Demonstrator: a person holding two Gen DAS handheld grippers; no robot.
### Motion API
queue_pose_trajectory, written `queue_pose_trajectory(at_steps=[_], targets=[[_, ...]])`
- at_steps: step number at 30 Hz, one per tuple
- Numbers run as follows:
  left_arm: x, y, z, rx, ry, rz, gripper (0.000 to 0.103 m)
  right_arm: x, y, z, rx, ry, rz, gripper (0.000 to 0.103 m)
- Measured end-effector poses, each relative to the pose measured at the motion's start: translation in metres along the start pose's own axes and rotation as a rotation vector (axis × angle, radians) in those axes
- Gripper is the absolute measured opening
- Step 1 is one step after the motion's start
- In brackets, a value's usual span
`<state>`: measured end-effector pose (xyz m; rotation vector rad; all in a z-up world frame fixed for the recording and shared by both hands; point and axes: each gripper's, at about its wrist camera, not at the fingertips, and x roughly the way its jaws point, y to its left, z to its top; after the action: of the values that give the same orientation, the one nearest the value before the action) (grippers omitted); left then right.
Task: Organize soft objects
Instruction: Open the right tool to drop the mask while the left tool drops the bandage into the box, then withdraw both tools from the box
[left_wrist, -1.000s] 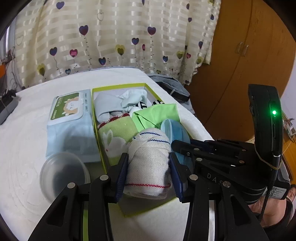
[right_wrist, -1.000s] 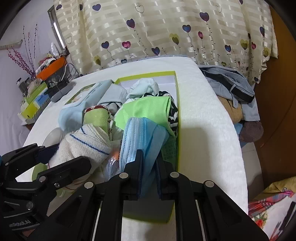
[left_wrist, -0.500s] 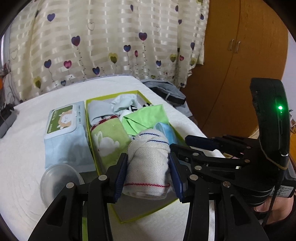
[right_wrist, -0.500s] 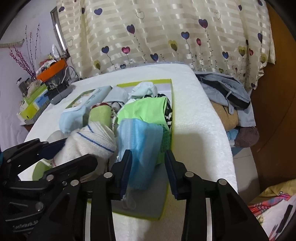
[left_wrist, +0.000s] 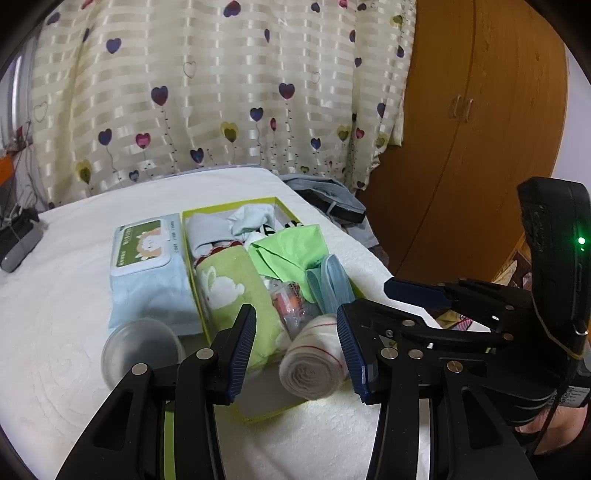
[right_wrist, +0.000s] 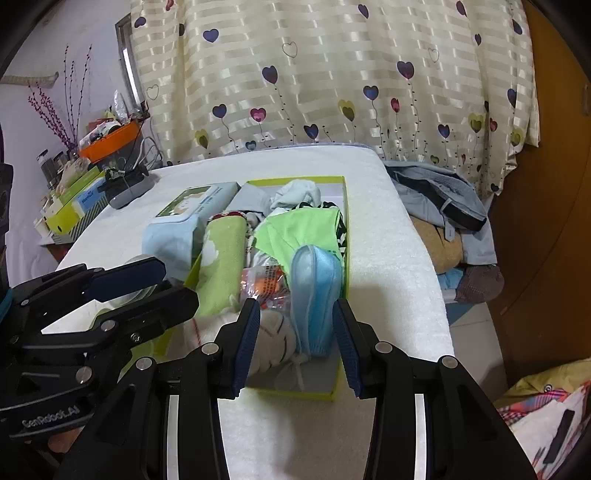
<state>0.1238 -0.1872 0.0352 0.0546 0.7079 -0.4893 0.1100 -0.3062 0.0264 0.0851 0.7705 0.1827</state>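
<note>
A lime-green box (left_wrist: 280, 412) (right_wrist: 341, 236) on the white bed holds soft things. A rolled white sock with red and blue stripes (left_wrist: 314, 356) (right_wrist: 273, 341) lies on its side at the box's near end. A stack of blue face masks (right_wrist: 314, 291) (left_wrist: 328, 280) leans beside it. Behind them lie a green rabbit towel (left_wrist: 229, 284) (right_wrist: 223, 258), a green cloth (left_wrist: 291, 247) and pale clothes. My left gripper (left_wrist: 297, 345) is open, just above the sock. My right gripper (right_wrist: 295, 341) is open around the masks without touching them.
A wet-wipes pack (left_wrist: 147, 266) lies left of the box, with a clear plastic lid (left_wrist: 142, 350) in front of it. A pile of clothes (right_wrist: 443, 206) sits right of the bed. A wooden wardrobe (left_wrist: 480, 129) stands at the right, a cluttered shelf (right_wrist: 92, 166) at the left.
My left gripper opened and let the rolled sock drop into the box's near end. My right gripper opened and released the blue masks into the box. Both grippers drew back.
</note>
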Motion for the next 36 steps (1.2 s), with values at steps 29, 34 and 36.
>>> queue_pose_trajectory(at_steps=[29, 34, 36], targets=[[-0.077, 0.010, -0.051, -0.038, -0.060, 0.146, 0.047, -0.054, 0.059, -0.042, -0.065, -0.029, -0.034, 0.043], [-0.081, 0.010, -0.059, -0.039, -0.067, 0.174, 0.047, -0.050, 0.066, -0.047, -0.072, -0.012, -0.032, 0.043], [-0.081, 0.010, -0.062, -0.042, -0.064, 0.172, 0.047, -0.050, 0.066, -0.049, -0.072, -0.008, -0.033, 0.043]])
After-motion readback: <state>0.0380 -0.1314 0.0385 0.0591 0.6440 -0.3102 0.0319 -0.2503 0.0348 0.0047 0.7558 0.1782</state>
